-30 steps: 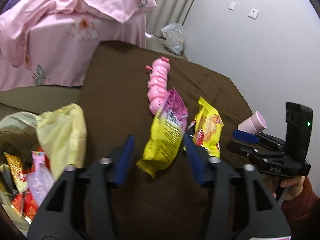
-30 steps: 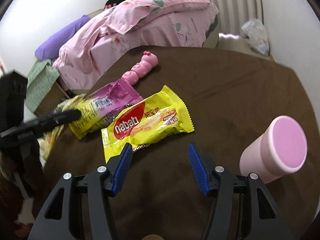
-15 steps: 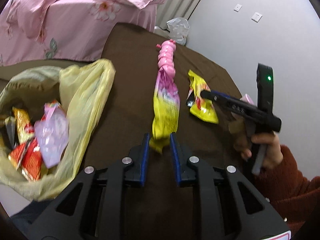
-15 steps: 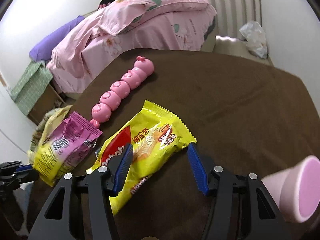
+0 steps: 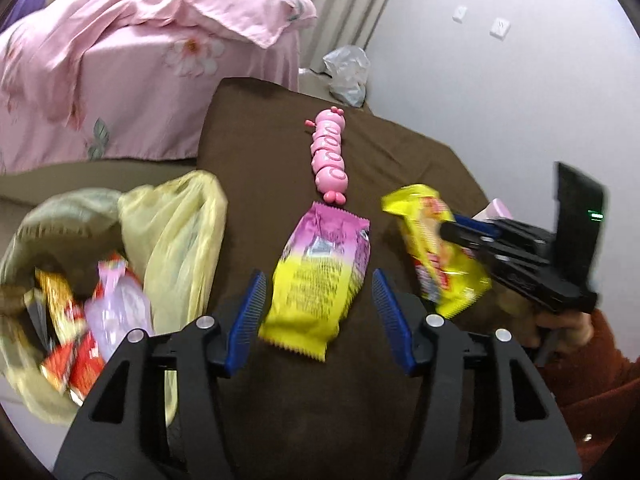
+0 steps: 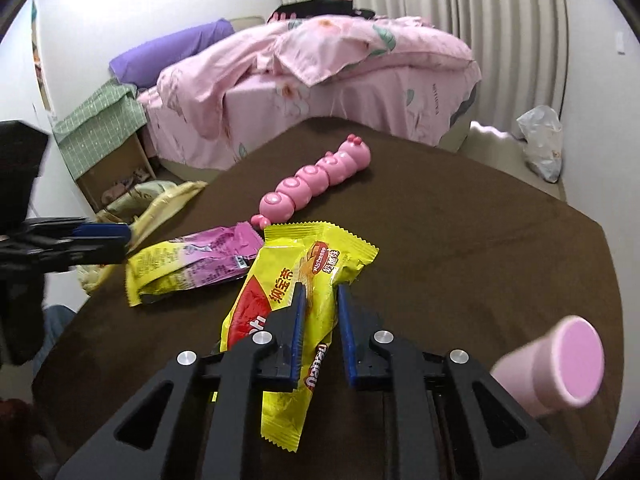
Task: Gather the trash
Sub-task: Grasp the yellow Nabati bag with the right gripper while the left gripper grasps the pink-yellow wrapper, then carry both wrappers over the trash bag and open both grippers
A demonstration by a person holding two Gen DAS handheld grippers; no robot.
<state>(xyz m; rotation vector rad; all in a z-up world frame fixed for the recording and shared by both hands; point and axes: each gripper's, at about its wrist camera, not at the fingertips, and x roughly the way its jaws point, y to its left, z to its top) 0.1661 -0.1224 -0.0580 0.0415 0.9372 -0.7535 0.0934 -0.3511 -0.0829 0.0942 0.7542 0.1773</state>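
here, a pink-quilted bed [image 6: 328,80] fills the back of the room behind a table under a brown cloth [image 6: 460,220]; at the table's left edge hangs a yellow trash bag [image 5: 176,240], its mouth agape and wrappers already inside; on the cloth lie a pink caterpillar toy [image 5: 330,158], a pink cup [image 6: 560,360] on its side to the right, and two snack packets; the purple-and-yellow packet [image 5: 320,276] rests flat on the cloth with its long axis running away from the left gripper [image 5: 318,316], whose jaws are opening and stand clear on either side of the packet's near end, pads not pressing it; the yellow wafer packet [image 6: 292,320] is pinched in the right gripper [image 6: 320,316], whose jaws are closing on its middle, the foil buckling between the pads and its near end hanging down toward the camera; seen from the left wrist, that packet appears raised off the cloth, to the right of the other packet; the bag lies to the far left of both packets, so the left hand is the nearer to it, and the right-hand load would likely have to cross over the loose packet to reach the opening.
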